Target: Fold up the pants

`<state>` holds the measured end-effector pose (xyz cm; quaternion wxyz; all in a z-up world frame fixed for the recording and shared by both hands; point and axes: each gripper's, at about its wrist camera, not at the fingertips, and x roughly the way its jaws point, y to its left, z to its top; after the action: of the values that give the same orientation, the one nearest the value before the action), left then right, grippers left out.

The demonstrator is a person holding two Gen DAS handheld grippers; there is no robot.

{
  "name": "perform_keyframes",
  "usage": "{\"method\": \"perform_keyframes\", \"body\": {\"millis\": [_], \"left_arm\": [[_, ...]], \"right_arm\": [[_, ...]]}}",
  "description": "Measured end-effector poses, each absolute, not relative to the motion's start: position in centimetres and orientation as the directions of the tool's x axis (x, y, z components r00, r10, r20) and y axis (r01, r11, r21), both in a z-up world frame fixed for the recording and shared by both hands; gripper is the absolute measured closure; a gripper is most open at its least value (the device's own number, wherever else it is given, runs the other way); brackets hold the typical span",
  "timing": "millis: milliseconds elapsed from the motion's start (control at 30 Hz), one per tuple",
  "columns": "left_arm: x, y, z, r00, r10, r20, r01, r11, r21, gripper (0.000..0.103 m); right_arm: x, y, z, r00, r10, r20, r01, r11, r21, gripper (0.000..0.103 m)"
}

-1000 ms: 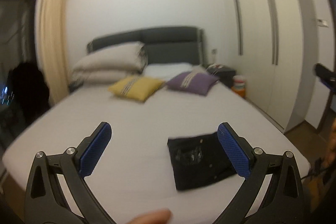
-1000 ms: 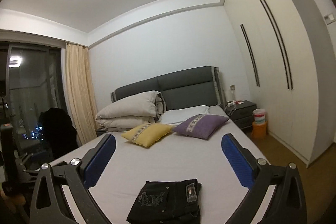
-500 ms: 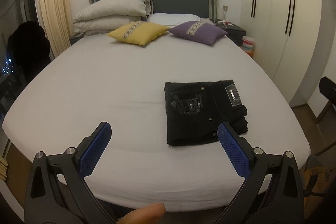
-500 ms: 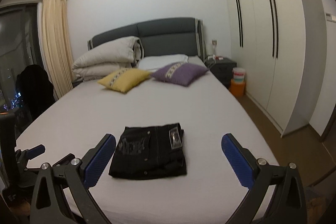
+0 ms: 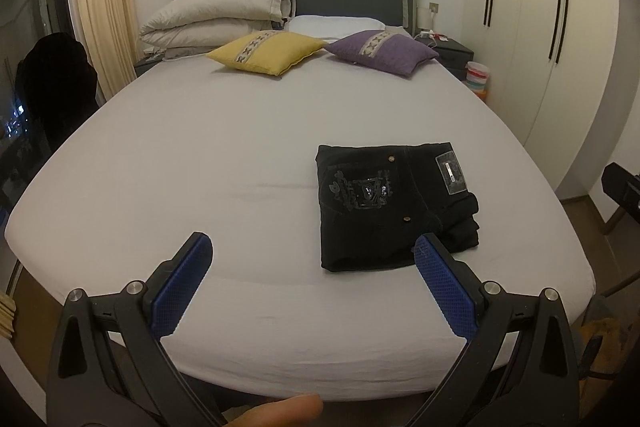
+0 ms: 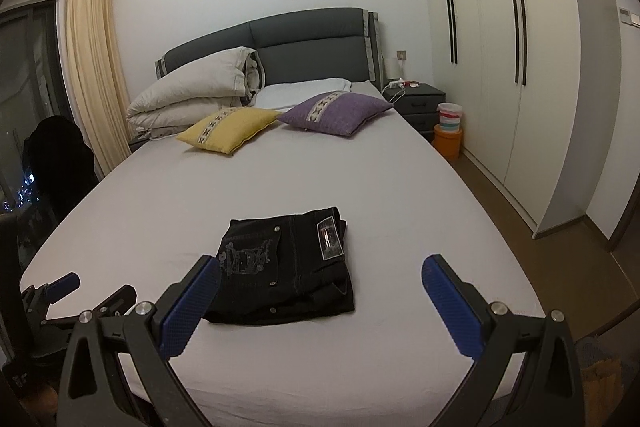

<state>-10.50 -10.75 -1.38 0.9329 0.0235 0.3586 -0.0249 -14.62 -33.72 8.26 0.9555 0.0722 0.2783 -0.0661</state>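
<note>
**Mia:** Where were the pants (image 5: 390,205)?

**Ben:** They lay on the bed (image 5: 200,155), near its foot edge, already folded into a small black pile. Nothing held them.

**Mia:** Which way were they from the left hand-held gripper (image 5: 310,251)?

**Ben:** Up at about one o'clock, partly behind its right finger. From the right hand-held gripper (image 6: 320,273) they sat at about eleven o'clock, near its left finger (image 6: 192,301).

**Mia:** Were the fingers squeezed together?

**Ben:** No. Both were spread wide and had nothing in them. Both hung over the foot of the bed.

**Mia:** Which was closer?

**Ben:** It looked about even. The pile was nearly square, its longer side maybe running from near to far. The folding seemed done.
</note>
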Motion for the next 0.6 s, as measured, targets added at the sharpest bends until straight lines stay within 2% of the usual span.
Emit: {"method": "perform_keyframes", "body": {"millis": [600], "left_arm": [[-9.9,-10.9,-2.5,0.724,-0.028,-0.690,0.066,0.997,0.028,0.000]], "right_arm": [[-14.3,-33.2,7.6,0.820,-0.067,-0.569,0.146,0.985,0.095,0.000]]}}
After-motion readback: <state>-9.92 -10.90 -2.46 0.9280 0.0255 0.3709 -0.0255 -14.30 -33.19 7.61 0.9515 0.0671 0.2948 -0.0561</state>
